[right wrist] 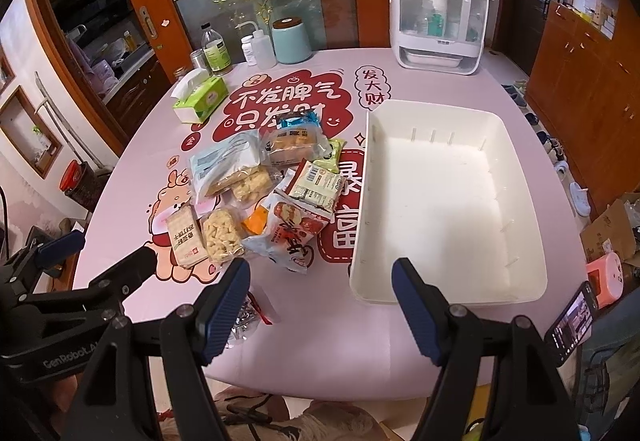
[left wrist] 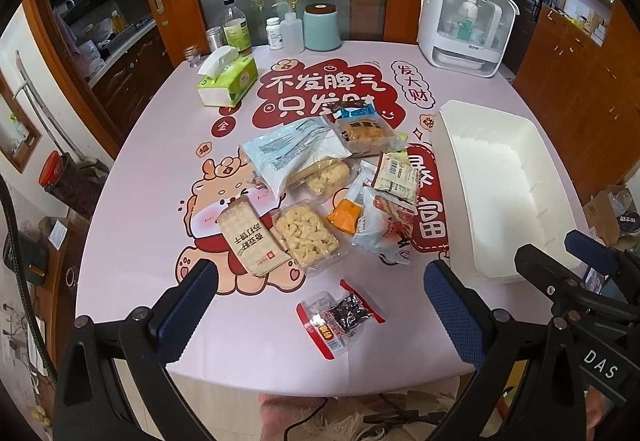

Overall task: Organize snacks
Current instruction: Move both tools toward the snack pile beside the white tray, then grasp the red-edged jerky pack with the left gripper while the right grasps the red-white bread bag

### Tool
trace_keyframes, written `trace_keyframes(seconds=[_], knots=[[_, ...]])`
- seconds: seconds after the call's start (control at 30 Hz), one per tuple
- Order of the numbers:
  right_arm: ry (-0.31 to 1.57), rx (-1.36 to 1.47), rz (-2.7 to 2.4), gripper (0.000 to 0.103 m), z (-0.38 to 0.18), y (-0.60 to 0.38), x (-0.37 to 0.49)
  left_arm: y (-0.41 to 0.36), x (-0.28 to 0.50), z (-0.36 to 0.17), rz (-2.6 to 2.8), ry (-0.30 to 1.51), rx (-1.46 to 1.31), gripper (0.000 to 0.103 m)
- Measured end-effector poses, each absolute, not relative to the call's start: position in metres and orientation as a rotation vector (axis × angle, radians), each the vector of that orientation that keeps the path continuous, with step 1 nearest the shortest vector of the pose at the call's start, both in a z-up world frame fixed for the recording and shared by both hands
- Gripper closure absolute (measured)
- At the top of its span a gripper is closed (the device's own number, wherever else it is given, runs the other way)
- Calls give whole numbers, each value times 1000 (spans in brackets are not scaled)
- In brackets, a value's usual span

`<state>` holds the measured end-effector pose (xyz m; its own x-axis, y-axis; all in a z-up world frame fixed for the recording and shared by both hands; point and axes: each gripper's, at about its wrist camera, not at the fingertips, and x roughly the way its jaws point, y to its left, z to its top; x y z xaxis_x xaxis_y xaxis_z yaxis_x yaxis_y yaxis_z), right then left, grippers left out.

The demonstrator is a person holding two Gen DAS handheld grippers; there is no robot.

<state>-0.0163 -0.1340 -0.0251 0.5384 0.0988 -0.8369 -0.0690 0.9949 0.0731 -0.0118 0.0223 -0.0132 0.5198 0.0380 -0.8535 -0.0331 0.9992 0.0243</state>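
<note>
Here, crinkly plastic snack packets (left wrist: 320,181) lie heaped mid-table, just left of a white plastic bin (right wrist: 448,201).
Both the left gripper (left wrist: 320,305) and right gripper (right wrist: 320,305) hover wide, holding nothing; a tissue box (left wrist: 228,81), bottles (left wrist: 256,29) and a smooth teal canister (left wrist: 321,27) stand behind.

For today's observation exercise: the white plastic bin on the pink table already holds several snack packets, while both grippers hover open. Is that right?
Not quite. The white plastic bin is empty, as the right wrist view shows; the snack packets lie on the pink table beside it. Both grippers, left and right, do hover open.
</note>
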Motion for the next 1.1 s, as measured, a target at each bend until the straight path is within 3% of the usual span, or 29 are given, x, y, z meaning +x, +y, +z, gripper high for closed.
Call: trace_keyframes(seconds=[1.1], knots=[[1135, -58, 259, 29, -73, -88, 17, 80, -5, -70, 143, 1159, -80, 1]])
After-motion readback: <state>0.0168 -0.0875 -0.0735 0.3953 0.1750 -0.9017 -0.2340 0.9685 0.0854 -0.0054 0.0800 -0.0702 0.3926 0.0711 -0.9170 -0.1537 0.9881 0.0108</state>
